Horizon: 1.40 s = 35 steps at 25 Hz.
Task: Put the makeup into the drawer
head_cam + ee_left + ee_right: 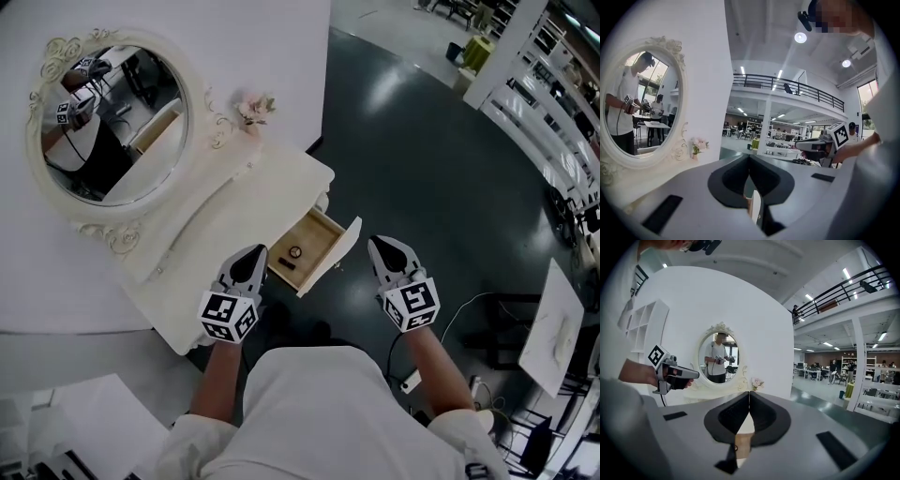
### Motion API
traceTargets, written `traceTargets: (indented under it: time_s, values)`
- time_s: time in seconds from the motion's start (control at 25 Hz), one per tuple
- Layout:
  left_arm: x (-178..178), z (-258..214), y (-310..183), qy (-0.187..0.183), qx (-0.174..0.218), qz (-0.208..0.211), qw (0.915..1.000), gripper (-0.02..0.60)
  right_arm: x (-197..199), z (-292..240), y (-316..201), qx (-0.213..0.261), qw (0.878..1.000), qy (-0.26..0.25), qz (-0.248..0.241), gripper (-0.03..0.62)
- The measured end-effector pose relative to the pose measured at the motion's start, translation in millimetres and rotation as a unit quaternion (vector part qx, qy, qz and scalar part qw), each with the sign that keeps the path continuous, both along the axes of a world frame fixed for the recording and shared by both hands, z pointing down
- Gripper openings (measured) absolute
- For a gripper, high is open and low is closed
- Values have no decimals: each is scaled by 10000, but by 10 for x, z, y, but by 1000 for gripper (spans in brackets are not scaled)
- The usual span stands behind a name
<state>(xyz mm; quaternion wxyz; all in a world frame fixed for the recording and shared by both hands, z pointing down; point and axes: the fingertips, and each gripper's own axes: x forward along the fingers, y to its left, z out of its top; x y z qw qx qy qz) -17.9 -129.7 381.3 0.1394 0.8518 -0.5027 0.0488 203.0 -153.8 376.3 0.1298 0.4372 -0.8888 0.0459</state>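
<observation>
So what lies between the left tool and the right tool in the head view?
The open drawer of the white dressing table, holding a small round item and a dark stick. The head view shows it.

An ornate oval mirror (pixel 108 122) stands against the white wall (pixel 234 47), pink flowers (pixel 255 109) just beside its frame.
</observation>
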Motion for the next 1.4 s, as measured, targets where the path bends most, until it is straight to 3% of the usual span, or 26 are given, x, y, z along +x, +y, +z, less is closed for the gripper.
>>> traceTargets:
  time_s: [0.6, 1.0, 1.4]
  values:
    - [-107, -219, 113, -92, 263, -126, 9995, 15, 148, -180, -1, 249, 9994, -183, 175, 28]
    - [-316, -306, 104, -66, 292, -151, 9994, 15, 22, -355, 19, 340, 9989, -248, 201, 28]
    - [-261, -284, 7, -17, 272, -73, 9996, 15, 41, -348, -51, 340, 9987, -267, 276, 28]
